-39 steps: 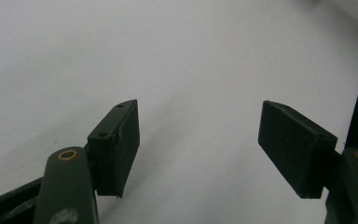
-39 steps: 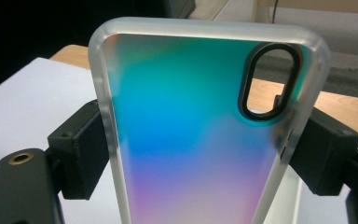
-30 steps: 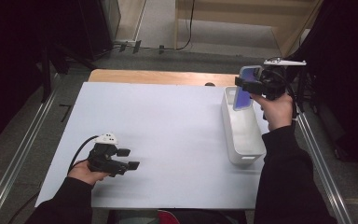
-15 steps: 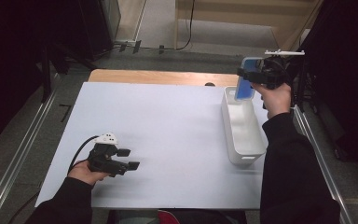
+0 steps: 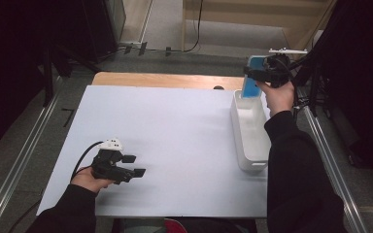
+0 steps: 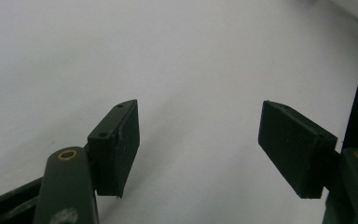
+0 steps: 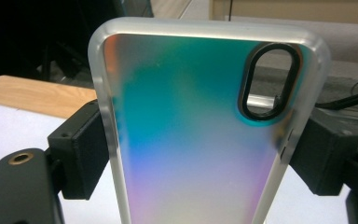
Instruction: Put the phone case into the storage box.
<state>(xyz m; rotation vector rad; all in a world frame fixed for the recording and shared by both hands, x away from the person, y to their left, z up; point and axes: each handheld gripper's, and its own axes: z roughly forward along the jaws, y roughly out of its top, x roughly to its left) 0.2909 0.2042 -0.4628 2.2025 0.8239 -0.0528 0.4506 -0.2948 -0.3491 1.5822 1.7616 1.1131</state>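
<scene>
My right gripper (image 5: pixel 253 77) is shut on an iridescent blue phone case (image 5: pixel 251 83), held upright above the far end of the white bin (image 5: pixel 248 141). Seen from the right gripper view, the phone case (image 7: pixel 200 126) has a frosted rim and an oval camera cutout, and both black pads (image 7: pixel 81 149) press on its long edges. Low over the white table sheet (image 5: pixel 175 131) at the front left, my left gripper (image 5: pixel 135 165) stands open. Between its pads (image 6: pixel 116 144) there is bare white surface and nothing else.
The long white bin lies along the sheet's right edge, with my right sleeve (image 5: pixel 296 165) beside it. A strip of wooden tabletop (image 5: pixel 165 80) shows beyond the sheet. Metal rails (image 5: pixel 24 160) run along both sides, and dark equipment stands at the back.
My right gripper has carried the phone case farther from me, toward the far end of the bin. The left gripper has stayed in place.
</scene>
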